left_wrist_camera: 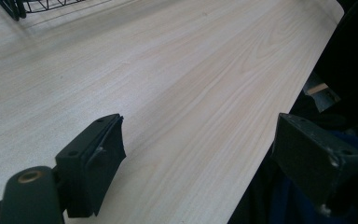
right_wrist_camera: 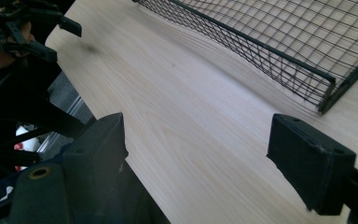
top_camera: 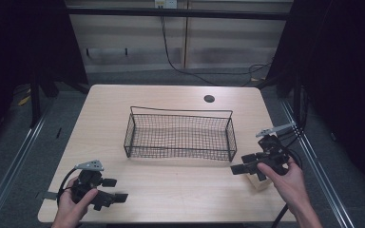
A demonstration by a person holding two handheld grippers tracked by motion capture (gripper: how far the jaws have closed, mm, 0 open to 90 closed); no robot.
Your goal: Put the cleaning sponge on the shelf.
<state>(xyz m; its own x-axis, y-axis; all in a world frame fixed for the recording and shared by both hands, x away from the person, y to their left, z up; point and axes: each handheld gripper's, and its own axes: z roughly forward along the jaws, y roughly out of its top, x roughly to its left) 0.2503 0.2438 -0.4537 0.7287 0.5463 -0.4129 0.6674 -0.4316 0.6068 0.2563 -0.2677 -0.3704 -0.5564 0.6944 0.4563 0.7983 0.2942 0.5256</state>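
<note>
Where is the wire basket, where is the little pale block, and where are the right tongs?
wire basket (top_camera: 180, 153), high view, on its near mesh wall.
pale block (top_camera: 260, 183), high view, on its front face, under the right hand.
right tongs (top_camera: 243, 163), high view, midway between the two fingertips.

high view looks down from above; both gripper views skim low, sharing the wire basket (top_camera: 179, 134).

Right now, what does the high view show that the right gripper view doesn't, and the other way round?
High view: the whole table with its round hole, and a pale block by the right gripper. Right gripper view: that gripper's own jaws close up, wide apart, with nothing between them. Both: the wire basket, empty, the table's wood top, and the left gripper.
</note>
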